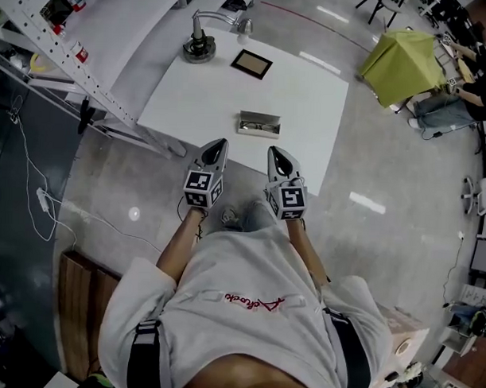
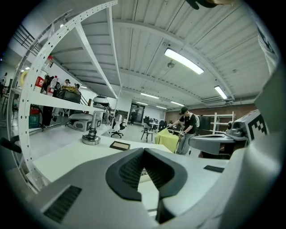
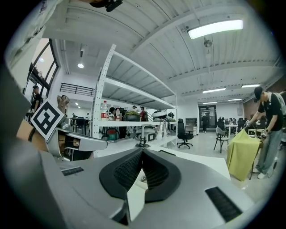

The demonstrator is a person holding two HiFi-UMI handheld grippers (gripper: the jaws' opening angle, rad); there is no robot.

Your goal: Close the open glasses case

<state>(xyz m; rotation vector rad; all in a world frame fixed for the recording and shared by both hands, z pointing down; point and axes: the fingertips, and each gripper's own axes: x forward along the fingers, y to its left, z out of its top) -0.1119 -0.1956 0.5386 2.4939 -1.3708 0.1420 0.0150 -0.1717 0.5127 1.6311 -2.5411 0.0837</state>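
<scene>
The open glasses case (image 1: 258,124) lies on the white table (image 1: 310,96), near its front edge; it is grey and oblong, with the lid back. Both grippers hover over the floor just short of that edge, pointing at the case. My left gripper (image 1: 219,143) is to the case's near left and my right gripper (image 1: 274,151) to its near right. In the left gripper view my left gripper (image 2: 144,150) has its tips together with nothing between them. The right gripper view shows my right gripper (image 3: 142,151) the same. Only a sliver of the case (image 3: 142,178) shows below its tips.
A dark-framed flat pad (image 1: 251,64) and a round metal stand (image 1: 199,49) sit at the table's far side. A white shelving rack (image 1: 65,56) runs along the left. A yellow-green cloth-covered thing (image 1: 403,63) and a person (image 1: 461,97) are off to the right.
</scene>
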